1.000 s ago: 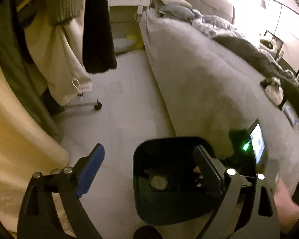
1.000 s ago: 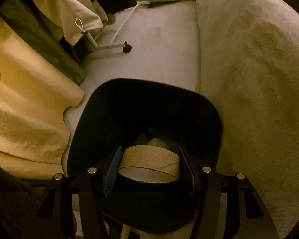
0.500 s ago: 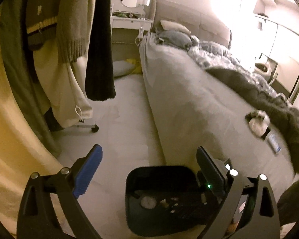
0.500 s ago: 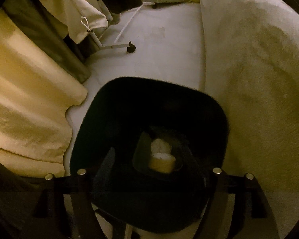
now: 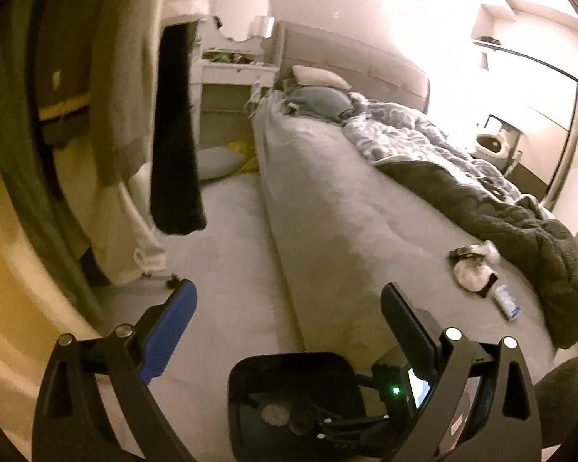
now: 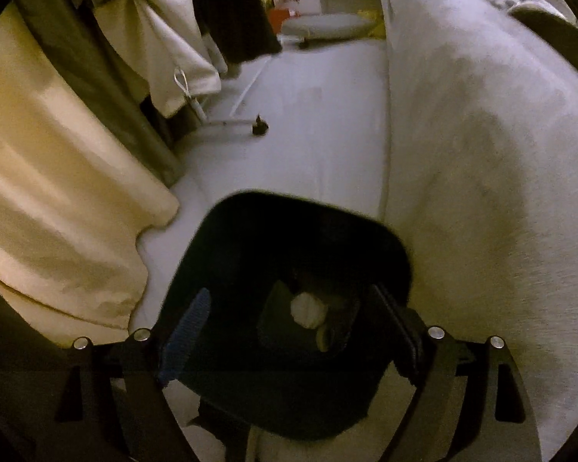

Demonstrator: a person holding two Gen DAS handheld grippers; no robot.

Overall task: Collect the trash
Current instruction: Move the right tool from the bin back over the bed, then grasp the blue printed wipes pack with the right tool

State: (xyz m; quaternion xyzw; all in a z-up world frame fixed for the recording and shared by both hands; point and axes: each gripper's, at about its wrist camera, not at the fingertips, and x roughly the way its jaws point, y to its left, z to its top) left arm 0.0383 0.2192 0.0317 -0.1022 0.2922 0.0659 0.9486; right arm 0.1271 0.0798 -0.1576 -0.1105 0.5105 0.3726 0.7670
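Trash lies in two places in the left wrist view: a small heap of litter (image 5: 476, 271) on the near right part of the bed (image 5: 350, 223), and bits at the bottom of the black bin (image 5: 289, 396) that stands on the pale floor (image 5: 231, 254) at the bed's near corner. The left gripper (image 5: 285, 327) hangs above the floor and bin with its jaws spread wide and nothing between them. Rumpled dark and patterned bedding covers the far right of the bed. Hanging clothes (image 5: 142, 88) fill the left side, and a white dresser (image 5: 231, 77) with a round mirror stands far back. A small device with a green light sits beside the bin; its lit screen is too blurred to read.

From the right wrist, the bin (image 6: 289, 254) sits on the floor (image 6: 320, 123) between a cream cloth (image 6: 57, 200) on the left and the bed's side (image 6: 481, 154) on the right. A white crumpled wad (image 6: 308, 310) rests at its bottom. The right gripper (image 6: 293, 331) hovers over the opening, jaws apart and empty. No writing can be read.
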